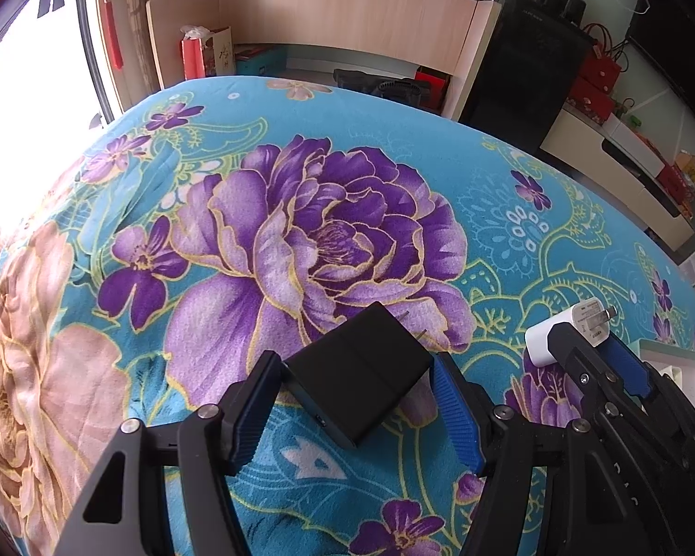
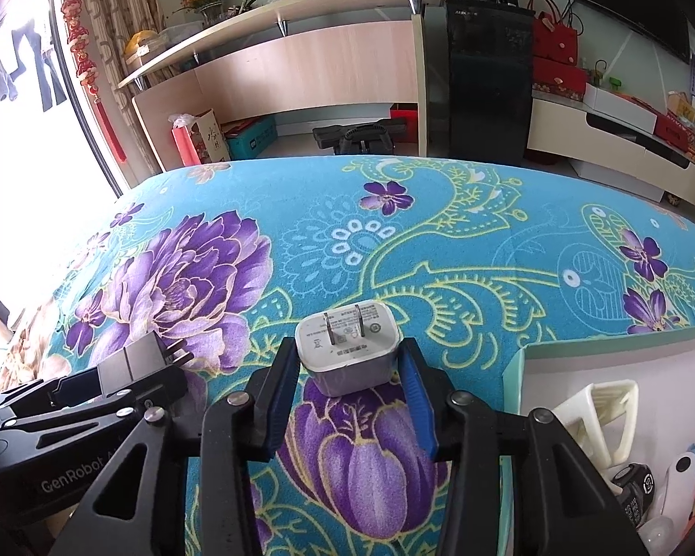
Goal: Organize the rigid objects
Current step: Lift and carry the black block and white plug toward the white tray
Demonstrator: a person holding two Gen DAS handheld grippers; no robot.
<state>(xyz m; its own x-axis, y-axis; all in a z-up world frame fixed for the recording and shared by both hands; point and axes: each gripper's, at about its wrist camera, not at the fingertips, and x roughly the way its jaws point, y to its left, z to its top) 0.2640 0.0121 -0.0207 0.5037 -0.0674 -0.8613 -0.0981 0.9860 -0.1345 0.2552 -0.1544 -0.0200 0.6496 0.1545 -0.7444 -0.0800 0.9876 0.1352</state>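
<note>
My left gripper (image 1: pixel 356 389) is shut on a black rectangular adapter (image 1: pixel 361 370), held tilted above the floral blanket (image 1: pixel 301 185). My right gripper (image 2: pixel 347 366) is shut on a white wall charger (image 2: pixel 347 347) with its two prongs pointing forward. In the left wrist view the right gripper (image 1: pixel 593 352) with the white charger (image 1: pixel 570 329) shows at the right. In the right wrist view the left gripper (image 2: pixel 129 370) with the black adapter (image 2: pixel 134 361) shows at the left. Both sit close side by side.
A pale green-edged white box (image 2: pixel 625 352) stands at the lower right and holds a cream plastic holder (image 2: pixel 597 417) and several small items. Its corner shows in the left wrist view (image 1: pixel 672 352). Beyond the blanket stand a wooden desk (image 2: pixel 301 74) and a black cabinet (image 2: pixel 486 74).
</note>
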